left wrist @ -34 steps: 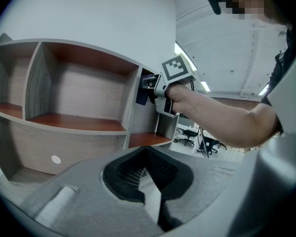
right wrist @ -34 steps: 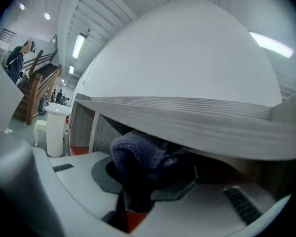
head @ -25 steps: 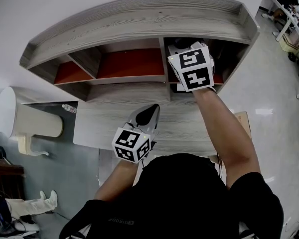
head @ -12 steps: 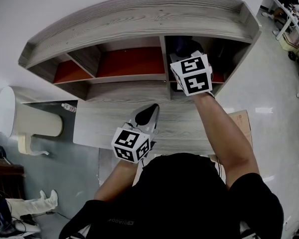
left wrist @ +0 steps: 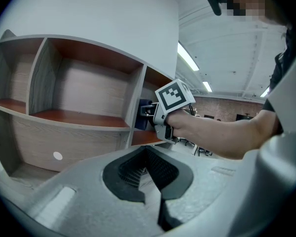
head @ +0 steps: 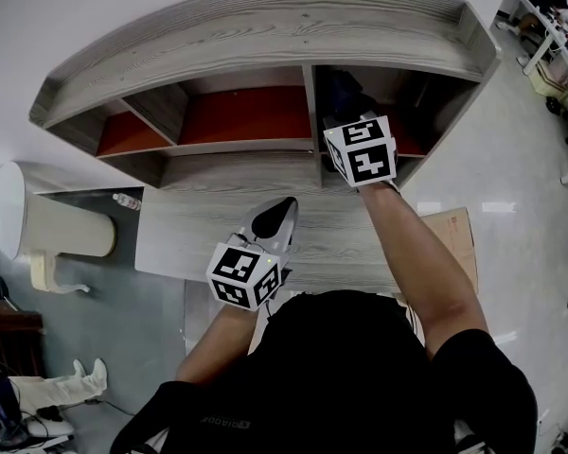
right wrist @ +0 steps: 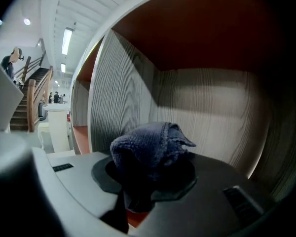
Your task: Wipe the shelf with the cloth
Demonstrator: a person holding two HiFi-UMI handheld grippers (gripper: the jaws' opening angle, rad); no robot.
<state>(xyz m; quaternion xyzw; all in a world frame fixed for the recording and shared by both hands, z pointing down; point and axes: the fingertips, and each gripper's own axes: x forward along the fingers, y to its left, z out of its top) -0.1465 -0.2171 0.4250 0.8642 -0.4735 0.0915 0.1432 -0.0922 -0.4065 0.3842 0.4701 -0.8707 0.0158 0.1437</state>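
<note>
The grey wooden shelf unit has red-brown boards and several open compartments. My right gripper reaches into the right-hand compartment, shut on a bunched dark blue cloth. In the right gripper view the cloth bulges over that gripper, in front of the compartment's back wall. My left gripper hovers over the desk top, shut on nothing. The left gripper view looks past its own jaws to the right gripper and the cloth at the shelf.
A white cylindrical appliance stands on the floor at the left, with a small bottle by the desk corner. A cardboard box lies at the right of the desk. Far-off people stand near stairs.
My right gripper has drawn back a little toward the front of the right compartment, with the cloth still in it. The left gripper has stayed in place.
</note>
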